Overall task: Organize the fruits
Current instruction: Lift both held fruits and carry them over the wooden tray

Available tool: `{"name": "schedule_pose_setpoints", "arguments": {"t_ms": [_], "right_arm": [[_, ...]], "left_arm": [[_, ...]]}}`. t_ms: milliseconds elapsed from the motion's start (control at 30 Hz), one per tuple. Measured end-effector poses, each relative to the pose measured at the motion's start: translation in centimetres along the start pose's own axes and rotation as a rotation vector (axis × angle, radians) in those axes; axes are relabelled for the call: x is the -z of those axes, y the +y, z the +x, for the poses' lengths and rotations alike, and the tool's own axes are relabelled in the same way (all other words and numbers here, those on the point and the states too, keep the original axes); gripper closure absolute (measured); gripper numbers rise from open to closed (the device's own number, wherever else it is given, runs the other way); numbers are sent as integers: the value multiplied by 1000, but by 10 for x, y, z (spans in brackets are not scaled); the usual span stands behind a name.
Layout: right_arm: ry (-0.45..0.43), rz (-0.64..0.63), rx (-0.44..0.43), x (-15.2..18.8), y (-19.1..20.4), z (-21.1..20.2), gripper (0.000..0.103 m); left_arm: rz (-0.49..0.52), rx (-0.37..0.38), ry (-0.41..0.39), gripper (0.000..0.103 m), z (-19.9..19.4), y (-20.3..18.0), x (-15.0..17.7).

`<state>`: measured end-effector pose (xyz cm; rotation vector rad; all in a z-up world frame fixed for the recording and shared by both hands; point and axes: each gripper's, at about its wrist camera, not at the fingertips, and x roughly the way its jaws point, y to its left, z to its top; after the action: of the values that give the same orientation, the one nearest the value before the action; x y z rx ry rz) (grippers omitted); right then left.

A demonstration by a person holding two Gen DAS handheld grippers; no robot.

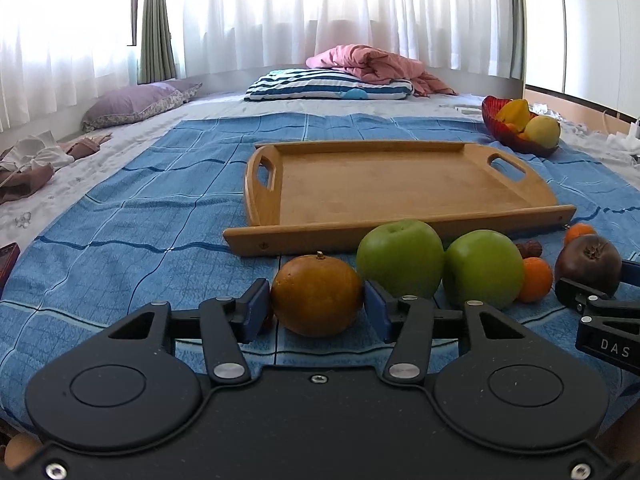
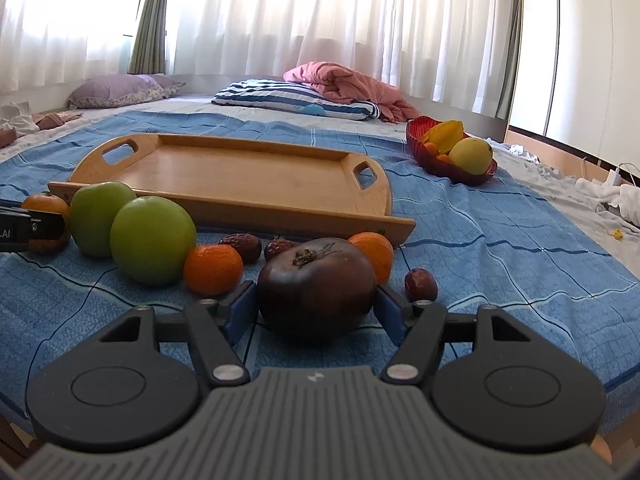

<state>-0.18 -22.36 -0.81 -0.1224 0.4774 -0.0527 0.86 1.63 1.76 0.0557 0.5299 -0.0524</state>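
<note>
Left gripper (image 1: 317, 305) sits low over the blue blanket (image 1: 120, 240) with a brownish orange (image 1: 317, 295) between its blue pads. Both pads meet the fruit's sides; the jaws are pinching it, though how firmly cannot be told. The orange rests on the blanket.

Right gripper (image 2: 316, 304) straddles a dark purple-brown fruit (image 2: 317, 286) that lies on the blanket, stem cap up. Its pads stand at the fruit's two sides; whether they press or only flank it cannot be told.

Wooden tray (image 1: 400, 184) lies at 12 o'clock from the left gripper, bare inside, its near rail just behind the fruit row. In the left view, two green apples (image 1: 402, 258) sit side by side at 1 o'clock from the held orange, touching each other. A small tangerine (image 2: 213, 269) lies just right of the nearer apple; a second tangerine (image 2: 374, 254) sits behind the dark fruit at 1 o'clock. Three dried dates (image 2: 243, 245) lie near the tray's front rail and beside the dark fruit.

Red bowl (image 2: 440, 164) stands at 1 o'clock past the tray's right handle, holding a yellow fruit, a star fruit and small orange pieces. Pillows and a pink quilt lie at the far end of the bed.
</note>
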Motion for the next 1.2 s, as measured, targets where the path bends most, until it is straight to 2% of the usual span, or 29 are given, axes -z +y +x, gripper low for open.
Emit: {"name": "schedule_pose_setpoints", "arguments": {"t_ms": [233,333,467,567,800,933,1200], "right_arm": [[-3,-2,-3,0,1,5,25],[-4,5,-7,0,1,8,36],[-12,37,-16,-2,-2,9,39],[-6,101,-54,-5,-9,5,39],[-53,187,-97,-23,-22,-7,39],[-69,227,-123,-41,-34,0,39],[2,322,-171,-76,-67,43,39]], "left_arm": [[19,-9,2,51,9,-2,5],[26,-13,-6,51,10,-3,6],[23,-20,-4,52,6,-5,3],[14,-5,-12,52,1,-2,-2],[-2,-6,-60,52,-8,7,-25],[-37,24,-61,52,-2,15,-45],[-75,70,-15,52,32,26,-81]]}}
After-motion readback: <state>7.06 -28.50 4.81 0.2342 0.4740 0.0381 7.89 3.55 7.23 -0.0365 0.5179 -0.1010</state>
